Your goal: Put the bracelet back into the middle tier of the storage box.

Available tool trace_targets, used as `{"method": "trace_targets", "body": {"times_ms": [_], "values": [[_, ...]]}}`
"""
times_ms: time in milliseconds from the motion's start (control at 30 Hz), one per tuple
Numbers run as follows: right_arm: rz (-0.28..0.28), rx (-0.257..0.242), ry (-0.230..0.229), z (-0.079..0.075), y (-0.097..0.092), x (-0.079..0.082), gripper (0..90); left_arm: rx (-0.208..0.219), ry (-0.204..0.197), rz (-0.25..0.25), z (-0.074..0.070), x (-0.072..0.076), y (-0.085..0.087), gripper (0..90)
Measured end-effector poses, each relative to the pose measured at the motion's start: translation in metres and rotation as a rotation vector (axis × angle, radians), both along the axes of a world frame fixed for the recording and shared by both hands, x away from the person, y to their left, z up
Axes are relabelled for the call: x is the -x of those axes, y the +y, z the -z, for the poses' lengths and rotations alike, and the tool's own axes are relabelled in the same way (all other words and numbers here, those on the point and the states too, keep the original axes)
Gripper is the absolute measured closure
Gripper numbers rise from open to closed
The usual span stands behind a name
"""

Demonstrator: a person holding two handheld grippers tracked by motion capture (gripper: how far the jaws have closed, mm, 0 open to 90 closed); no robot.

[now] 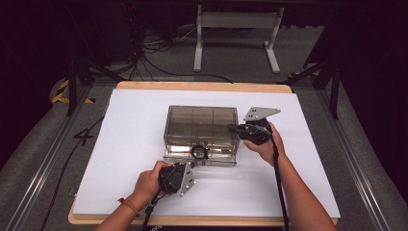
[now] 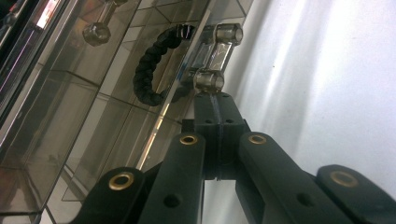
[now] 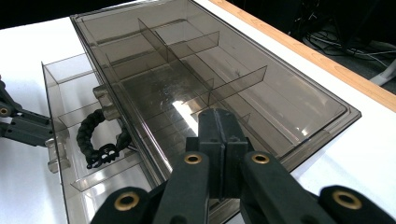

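The drawer handle [image 2: 215,56] is met just ahead of the closed left fingers [image 2: 218,100]; the closed right fingers [image 3: 223,122] are pressed on the box [image 3: 196,74].

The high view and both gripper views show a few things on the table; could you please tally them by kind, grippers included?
Smoky clear drawer box: 1
Black braided bracelet in the open lower drawer: 1
Grippers, both shut: 2, left gripper at the drawer handle, right gripper against the box top
Total: 4
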State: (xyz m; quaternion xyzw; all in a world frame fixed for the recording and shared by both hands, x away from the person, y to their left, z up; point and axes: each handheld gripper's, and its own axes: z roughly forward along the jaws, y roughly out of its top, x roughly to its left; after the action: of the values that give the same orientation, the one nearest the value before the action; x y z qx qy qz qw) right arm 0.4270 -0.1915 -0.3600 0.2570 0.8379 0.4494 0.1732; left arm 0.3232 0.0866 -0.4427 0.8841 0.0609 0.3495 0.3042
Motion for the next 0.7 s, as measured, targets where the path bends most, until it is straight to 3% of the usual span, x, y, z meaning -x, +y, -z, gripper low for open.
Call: {"method": "trace_targets", "body": {"times_ms": [700], "values": [[0.002, 0.006, -0.004, 0.0, 0.001, 0.001, 90.0, -0.01, -0.013, -0.023, -0.002, -0.017, -0.006, 89.7]]}}
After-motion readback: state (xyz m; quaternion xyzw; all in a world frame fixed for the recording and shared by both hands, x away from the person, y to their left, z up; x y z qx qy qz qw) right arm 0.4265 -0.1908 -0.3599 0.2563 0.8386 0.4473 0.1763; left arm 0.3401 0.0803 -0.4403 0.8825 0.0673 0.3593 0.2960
